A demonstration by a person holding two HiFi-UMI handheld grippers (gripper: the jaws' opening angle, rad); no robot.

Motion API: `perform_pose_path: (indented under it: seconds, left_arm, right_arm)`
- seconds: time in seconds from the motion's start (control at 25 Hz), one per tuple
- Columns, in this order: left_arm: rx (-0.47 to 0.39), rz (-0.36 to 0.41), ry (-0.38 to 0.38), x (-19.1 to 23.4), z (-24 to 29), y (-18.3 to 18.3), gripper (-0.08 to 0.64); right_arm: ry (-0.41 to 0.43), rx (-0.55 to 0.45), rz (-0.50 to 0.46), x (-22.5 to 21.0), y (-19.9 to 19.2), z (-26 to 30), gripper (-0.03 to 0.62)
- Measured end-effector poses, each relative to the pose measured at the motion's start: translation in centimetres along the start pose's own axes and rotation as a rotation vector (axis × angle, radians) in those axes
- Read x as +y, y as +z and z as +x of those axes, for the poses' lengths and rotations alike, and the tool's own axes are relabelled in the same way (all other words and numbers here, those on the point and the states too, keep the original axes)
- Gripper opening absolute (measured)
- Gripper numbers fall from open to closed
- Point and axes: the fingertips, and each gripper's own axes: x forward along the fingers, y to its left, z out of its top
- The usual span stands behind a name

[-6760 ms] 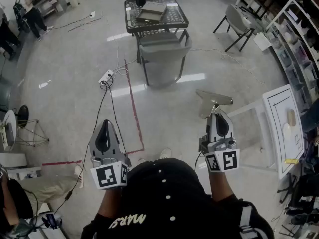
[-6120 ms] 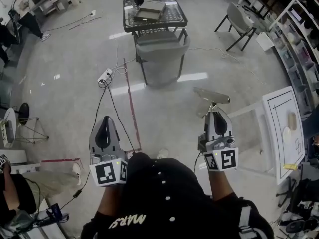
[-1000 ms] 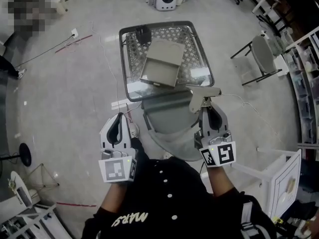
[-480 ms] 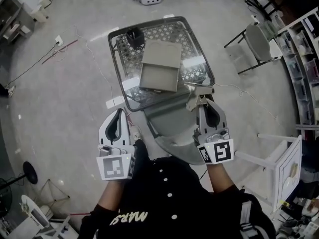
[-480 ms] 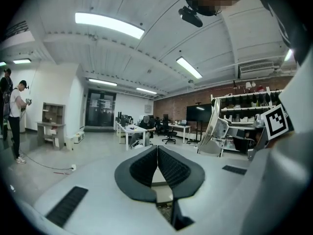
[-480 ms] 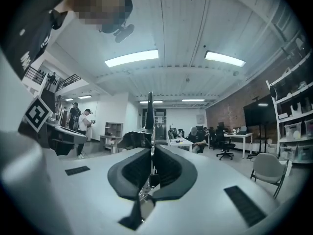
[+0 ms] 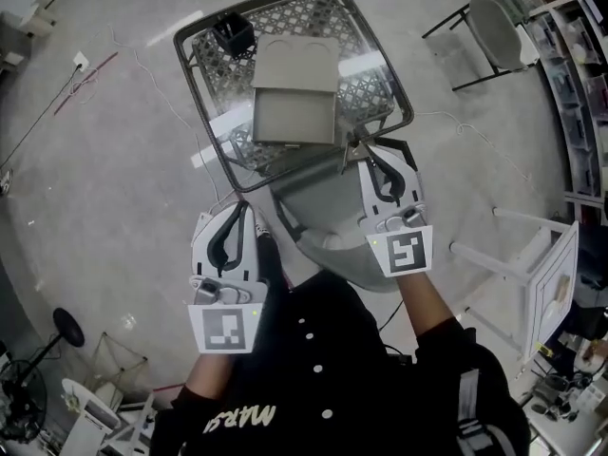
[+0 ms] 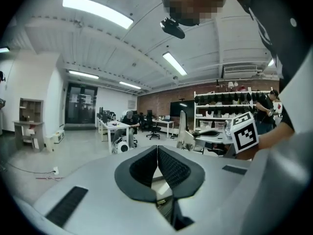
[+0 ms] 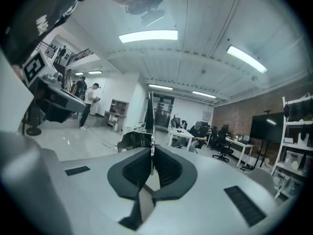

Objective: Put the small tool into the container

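Brought up to counter [image 7: 313, 17] since a second ago. Right gripper [image 7: 367, 158] fingers pinching tool [image 9: 150, 131]: judged thin, stiff, light, slippery; flat-face hold best. Left gripper [image 7: 244, 209] fingers together, empty. Container [image 7: 294, 117] just beyond.

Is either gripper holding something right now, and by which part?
The right gripper is shut on the small tool, fingers pinching its thin near end; the rest sticks out ahead. The left gripper is shut, holding nothing.
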Motion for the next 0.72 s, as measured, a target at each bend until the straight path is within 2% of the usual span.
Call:
perform_pose_path:
  seconds: [0.12,0.24,0.32,0.72]
  left_arm:
    - [0.057,0.008,-0.05,-0.4,1.2,-2.1,0.026]
    - [0.092,0.031,-0.102,-0.8,2.9,-4.1,0.026]
    - [0.118,0.036,-0.127,-1.0,4.0,-5.5,0.026]
    - [0.233,-0.014,-0.15,-1.0,6.2,-11.8,0.026]
  right_arm:
    - [0.019,0.029,-0.063,0.4,-3.0,2.5,0.014]
    - [0.056,0.168,-0.146,1.0,-8.3,4.9,0.014]
    - [0.077,0.207,-0.182,1.4,-11.1,6.8,0.014]
    - [0.189,0.332,-0.419,3.6,-21.6,13.7,0.014]
